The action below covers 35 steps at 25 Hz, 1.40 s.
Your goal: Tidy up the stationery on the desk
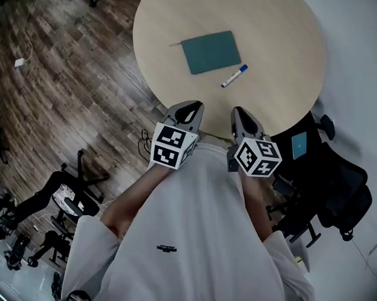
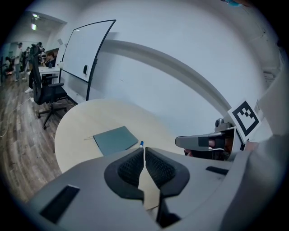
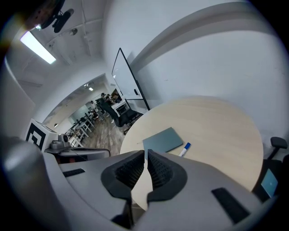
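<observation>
Currently left gripper [image 1: 187, 108] and right gripper [image 1: 241, 114] hovering at near edge of round table [image 1: 277, 26], both with jaws closed on nothing. Teal notebook [image 1: 211, 51] lying mid-table, marker [image 1: 234, 76] lying just beside its near right corner. Risk: closed jaws nudging marker, sending it rolling off edge; jaws needing opening first. Left gripper view showing whiteboard [image 2: 86, 58]; head view missing it, showing white cable [image 1: 19, 62] on floor instead.

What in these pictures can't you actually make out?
The thin sliver at the notebook's corner: too small in all views to name.
The marker: the left gripper, jaws shut, hides most of it in its own view.
Marker's label, head view: too small.
</observation>
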### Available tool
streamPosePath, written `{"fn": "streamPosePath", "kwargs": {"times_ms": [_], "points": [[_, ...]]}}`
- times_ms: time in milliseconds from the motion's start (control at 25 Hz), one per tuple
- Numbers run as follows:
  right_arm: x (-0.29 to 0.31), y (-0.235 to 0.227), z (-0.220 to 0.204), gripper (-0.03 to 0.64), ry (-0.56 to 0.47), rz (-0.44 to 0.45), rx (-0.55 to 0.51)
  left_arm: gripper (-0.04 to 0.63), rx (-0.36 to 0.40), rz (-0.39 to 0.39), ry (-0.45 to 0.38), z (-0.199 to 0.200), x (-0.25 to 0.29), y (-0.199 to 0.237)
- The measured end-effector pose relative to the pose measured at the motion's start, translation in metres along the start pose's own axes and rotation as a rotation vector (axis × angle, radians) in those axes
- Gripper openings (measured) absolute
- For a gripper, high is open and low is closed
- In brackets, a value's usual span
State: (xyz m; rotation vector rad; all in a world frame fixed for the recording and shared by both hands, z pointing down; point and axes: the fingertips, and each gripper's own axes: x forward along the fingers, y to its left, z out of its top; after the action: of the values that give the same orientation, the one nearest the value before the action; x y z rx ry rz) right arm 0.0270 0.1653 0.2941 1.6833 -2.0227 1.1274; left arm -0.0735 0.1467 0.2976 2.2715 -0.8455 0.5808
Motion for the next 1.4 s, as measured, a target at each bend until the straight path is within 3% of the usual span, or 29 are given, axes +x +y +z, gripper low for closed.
{"fn": "streamPosePath", "kwargs": {"times_ms": [200, 600, 1000, 1400], "points": [[0.028, -0.017, 0.019, 0.046, 0.014, 0.011, 0.013, 0.029, 0.014, 0.013, 0.03, 0.015, 0.029, 0.018], [0.061, -0.036, 0.05, 0.048, 0.027, 0.063, 0.009, 0.029, 0.032, 0.111, 0.021, 0.051, 0.057, 0.043], [0.126, -0.058, 0.056, 0.048, 0.12, 0.083, 0.096, 0.029, 0.068, 0.14, 0.089, 0.06, 0.109, 0.084], [0.176, -0.045, 0.049, 0.048, 0.145, 0.111, 0.169, 0.031, 0.094, 0.145, 0.109, 0.07, 0.153, 0.13]]}}
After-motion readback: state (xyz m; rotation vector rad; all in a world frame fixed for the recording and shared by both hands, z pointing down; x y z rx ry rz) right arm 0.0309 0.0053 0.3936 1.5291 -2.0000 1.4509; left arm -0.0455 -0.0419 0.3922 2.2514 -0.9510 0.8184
